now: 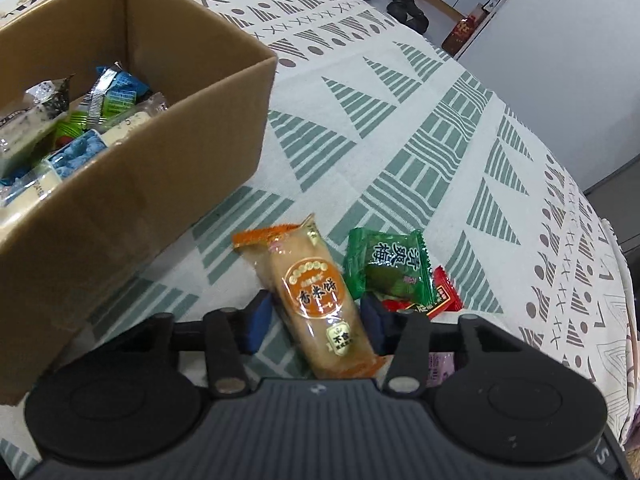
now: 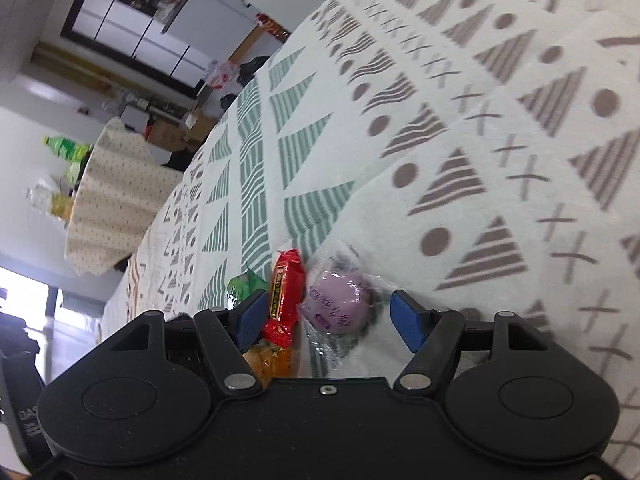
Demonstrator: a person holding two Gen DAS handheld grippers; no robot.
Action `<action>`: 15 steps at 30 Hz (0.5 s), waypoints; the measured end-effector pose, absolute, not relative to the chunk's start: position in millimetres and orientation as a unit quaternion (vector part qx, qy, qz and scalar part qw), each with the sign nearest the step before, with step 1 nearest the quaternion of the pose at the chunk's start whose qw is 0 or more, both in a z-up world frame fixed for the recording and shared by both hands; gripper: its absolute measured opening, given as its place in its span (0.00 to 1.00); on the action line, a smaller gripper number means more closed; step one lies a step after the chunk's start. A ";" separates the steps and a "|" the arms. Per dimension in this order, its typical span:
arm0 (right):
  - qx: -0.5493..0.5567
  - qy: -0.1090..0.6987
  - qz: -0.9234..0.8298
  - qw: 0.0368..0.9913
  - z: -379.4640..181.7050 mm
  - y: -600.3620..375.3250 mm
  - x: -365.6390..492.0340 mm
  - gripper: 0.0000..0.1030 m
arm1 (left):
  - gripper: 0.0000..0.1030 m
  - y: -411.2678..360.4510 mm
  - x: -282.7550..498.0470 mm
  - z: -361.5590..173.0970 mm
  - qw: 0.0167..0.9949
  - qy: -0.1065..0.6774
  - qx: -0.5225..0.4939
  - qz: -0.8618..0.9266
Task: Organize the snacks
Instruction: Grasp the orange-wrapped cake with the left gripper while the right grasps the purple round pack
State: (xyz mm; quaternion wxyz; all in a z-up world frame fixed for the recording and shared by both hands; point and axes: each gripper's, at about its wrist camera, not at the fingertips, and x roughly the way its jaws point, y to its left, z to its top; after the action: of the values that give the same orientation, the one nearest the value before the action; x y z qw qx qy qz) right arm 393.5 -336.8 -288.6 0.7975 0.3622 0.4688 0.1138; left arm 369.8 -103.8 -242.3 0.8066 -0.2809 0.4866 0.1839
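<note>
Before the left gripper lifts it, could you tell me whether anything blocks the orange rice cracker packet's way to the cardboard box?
Nothing visible does. The orange rice cracker packet lies between the left gripper's pads; bare tablecloth separates it from the open-topped cardboard box.

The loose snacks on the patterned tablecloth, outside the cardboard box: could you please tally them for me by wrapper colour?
orange-wrapped long rice cracker: 1
green square foil packet: 1
red foil packet: 1
clear-wrapped round purple cake: 1
Total: 4
</note>
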 end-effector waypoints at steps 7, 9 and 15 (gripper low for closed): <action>0.316 0.461 0.103 0.823 -285.0 -324.8 396.4 0.51 | 0.36 -99.0 366.8 -242.0 0.807 0.490 -0.284 0.170; 0.286 0.463 0.091 0.834 -284.6 -320.0 397.1 0.36 | 0.35 -99.3 365.6 -240.9 0.809 0.490 -0.283 0.161; 0.276 0.467 0.096 0.834 -279.0 -318.9 390.3 0.24 | 0.34 -101.6 357.5 -231.1 0.819 0.483 -0.280 0.137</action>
State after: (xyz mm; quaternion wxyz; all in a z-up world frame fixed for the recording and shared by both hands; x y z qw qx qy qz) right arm 390.3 -318.9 -279.0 0.8345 0.2758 0.4674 0.0957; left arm 357.5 -101.6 -231.1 0.8185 -0.2795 0.4829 0.1366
